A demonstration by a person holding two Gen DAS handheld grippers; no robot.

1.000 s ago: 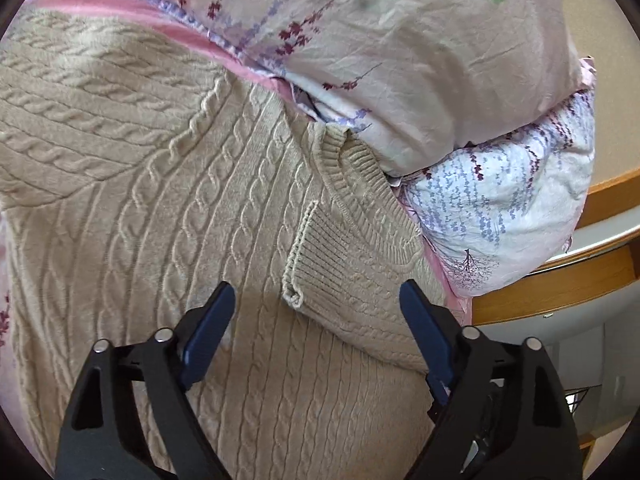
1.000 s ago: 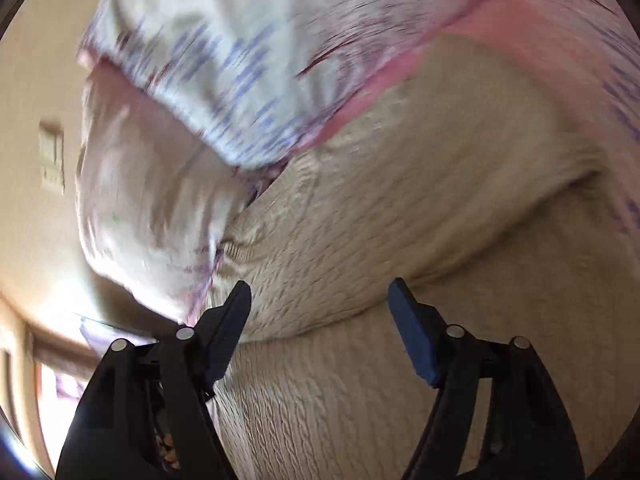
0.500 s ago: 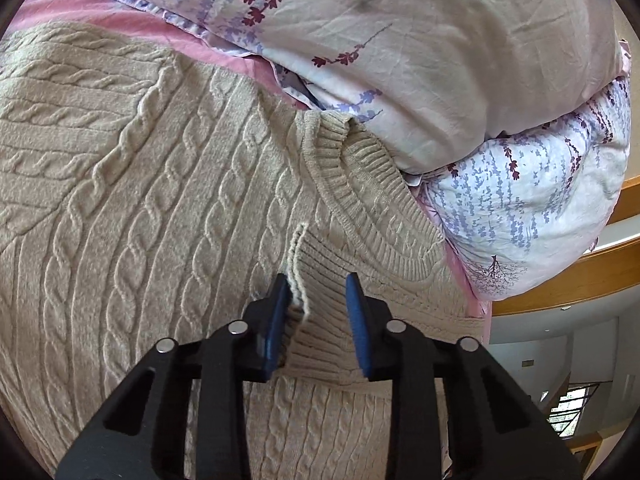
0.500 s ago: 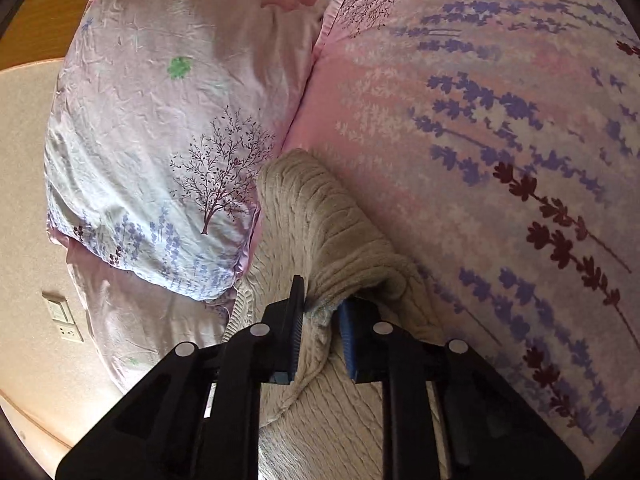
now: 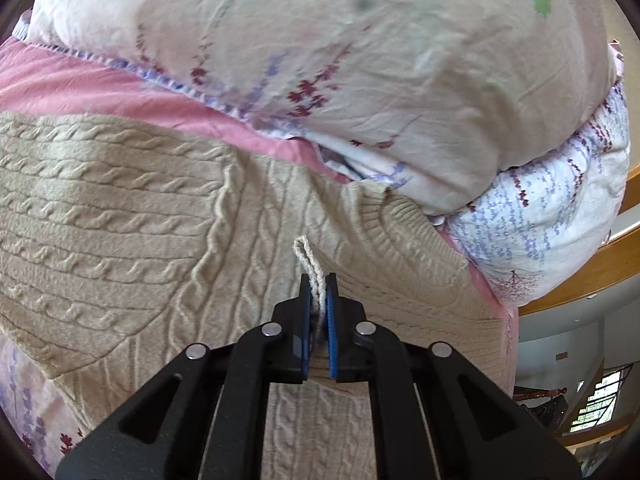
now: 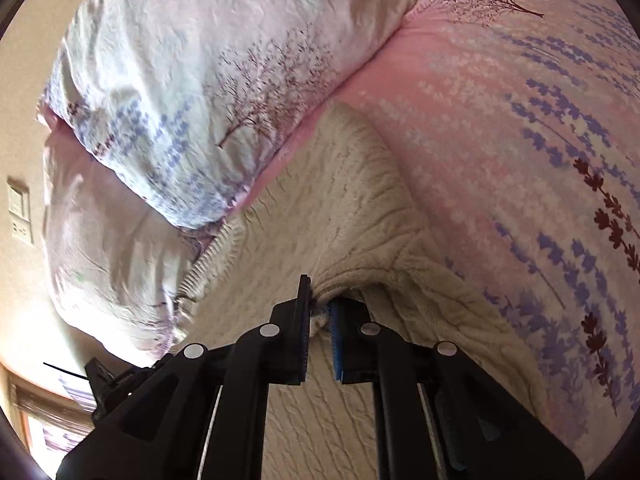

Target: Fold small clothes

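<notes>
A beige cable-knit sweater [image 5: 140, 240] lies spread on a pink flowered bedsheet [image 5: 100, 92]. My left gripper [image 5: 319, 292] is shut on a ribbed cuff edge of the sweater, which sticks up between the blue pads, just below the ribbed neckline [image 5: 384, 220]. In the right wrist view the same sweater [image 6: 340, 208] bunches into a raised fold, and my right gripper [image 6: 320, 300] is shut on that fold. The sheet [image 6: 520, 140] lies to its right.
Two flowered pillows [image 5: 380, 60] are stacked right behind the sweater's neckline, also seen in the right wrist view [image 6: 200, 80]. A wooden bed frame edge [image 5: 592, 280] runs at the right. A wall with a socket plate [image 6: 18, 212] stands at the left.
Both grippers went from open to shut on the sweater: the left closed on the cuff edge, the right on a fold and lifted it slightly.
</notes>
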